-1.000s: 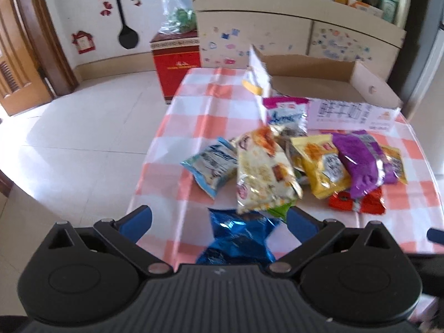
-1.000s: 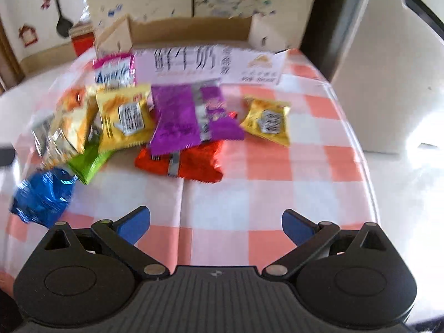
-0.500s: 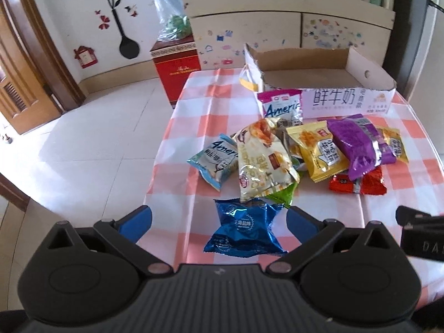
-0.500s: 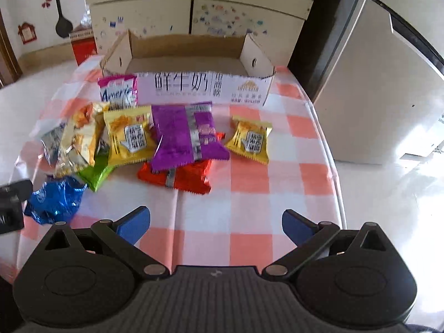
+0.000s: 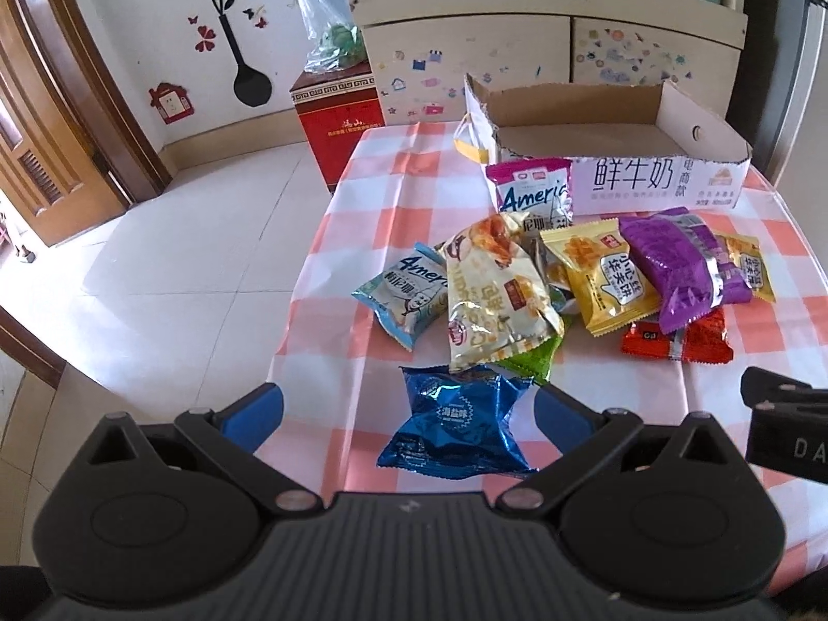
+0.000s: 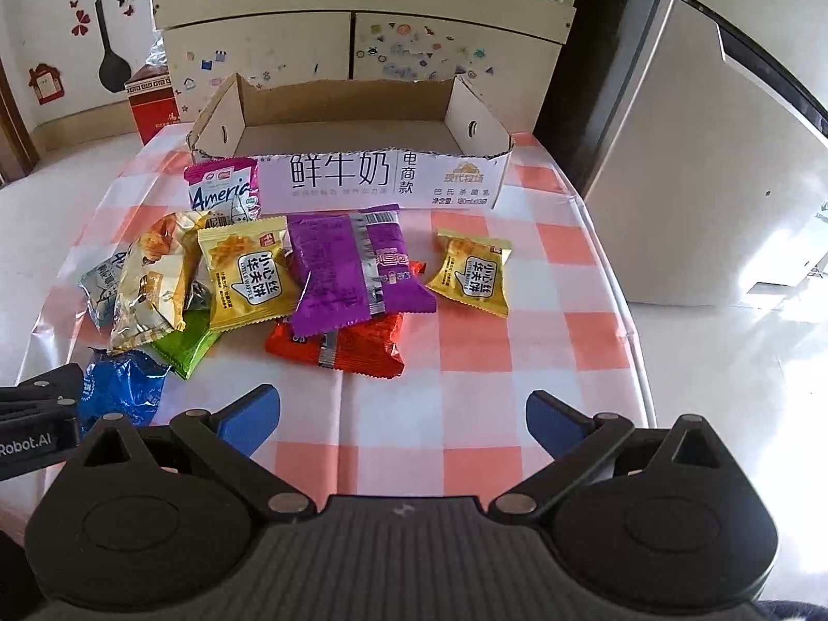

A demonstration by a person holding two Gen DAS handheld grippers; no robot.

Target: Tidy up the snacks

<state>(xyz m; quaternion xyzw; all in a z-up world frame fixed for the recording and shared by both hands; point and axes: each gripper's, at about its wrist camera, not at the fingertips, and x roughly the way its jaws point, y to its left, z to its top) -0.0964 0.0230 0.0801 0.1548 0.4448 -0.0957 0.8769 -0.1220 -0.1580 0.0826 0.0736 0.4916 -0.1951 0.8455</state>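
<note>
Snacks (image 6: 331,274) lie in a heap on the checked table (image 6: 543,310), right in front of the cardboard box (image 6: 352,176). The box is open on top and looks empty, likely so the bags can go in. The left gripper (image 5: 409,409) hangs over the blue bag (image 5: 455,424), the bag closest to it, with its fingers wide apart on each side, so it looks ready to grab. The right gripper (image 6: 403,409) waits over bare cloth, fingers apart too, holding nothing. One yellow bag (image 6: 473,271) sits alone, easy to pick.
</note>
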